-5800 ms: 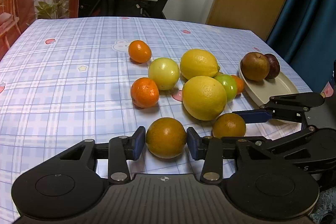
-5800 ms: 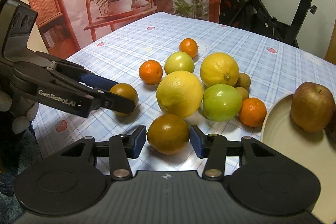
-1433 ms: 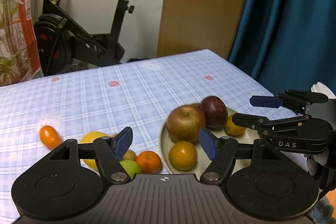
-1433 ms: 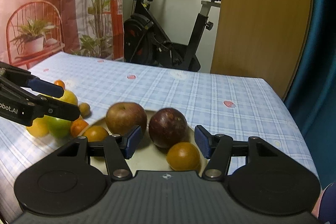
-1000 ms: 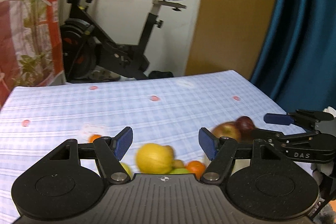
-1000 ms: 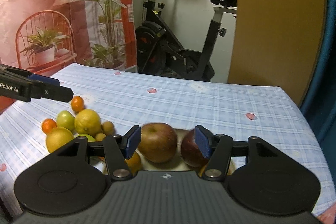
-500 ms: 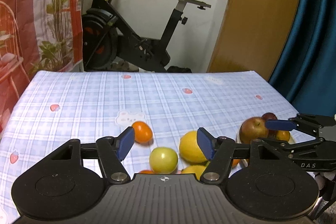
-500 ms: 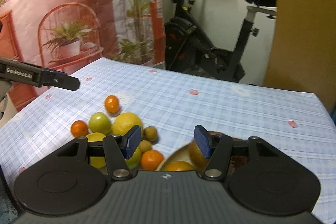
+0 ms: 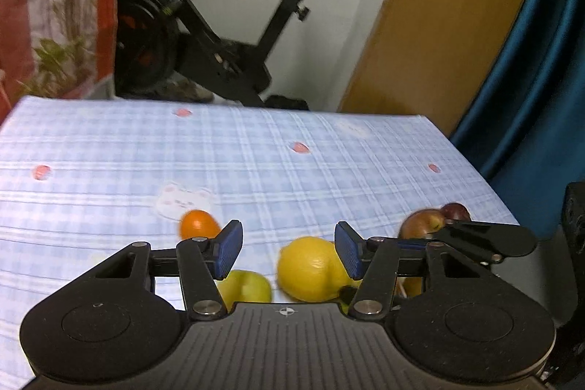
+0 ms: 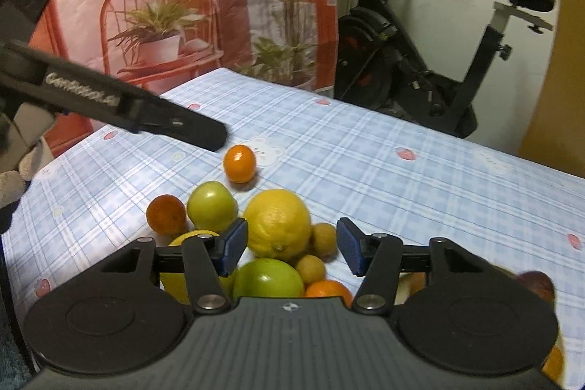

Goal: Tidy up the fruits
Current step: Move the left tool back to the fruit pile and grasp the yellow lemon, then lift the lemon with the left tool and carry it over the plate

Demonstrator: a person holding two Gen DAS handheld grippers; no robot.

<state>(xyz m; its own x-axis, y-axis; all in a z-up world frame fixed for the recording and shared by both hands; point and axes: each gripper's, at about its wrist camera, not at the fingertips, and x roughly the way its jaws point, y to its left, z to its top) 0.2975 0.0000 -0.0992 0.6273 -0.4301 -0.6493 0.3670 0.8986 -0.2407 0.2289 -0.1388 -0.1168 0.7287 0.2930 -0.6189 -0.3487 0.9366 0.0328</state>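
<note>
The left tool (image 9: 289, 253) is being held released above the table (image 9: 256, 163), with nothing between its blue pads (image 9: 229, 249). The right tool (image 10: 291, 251) is likewise being held released and empty over the fruit pile.

The fruits are being kept in a loose cluster on the checked tablecloth. In the right wrist view, a large lemon (image 10: 278, 225) is being seen at the middle of the group, with a green fruit (image 10: 212, 211) just beside it on the left and a dark orange fruit (image 10: 166, 214) touching that one. A small orange (image 10: 239, 163) is being shown a little apart, farther back, near the tip of the left tool's finger (image 10: 172, 123). Two small brown fruits (image 10: 323, 240) are being seen against the lemon on its right. A second green fruit (image 10: 268, 280) and another orange (image 10: 327, 287) are being partly hidden by the tool body.

In the left wrist view, an apple (image 9: 420, 225) and a dark red fruit (image 9: 455, 209) are being seen together at the right, behind the right tool's finger (image 9: 486, 238). The view is blurred, so the dish beneath them cannot be made out.
</note>
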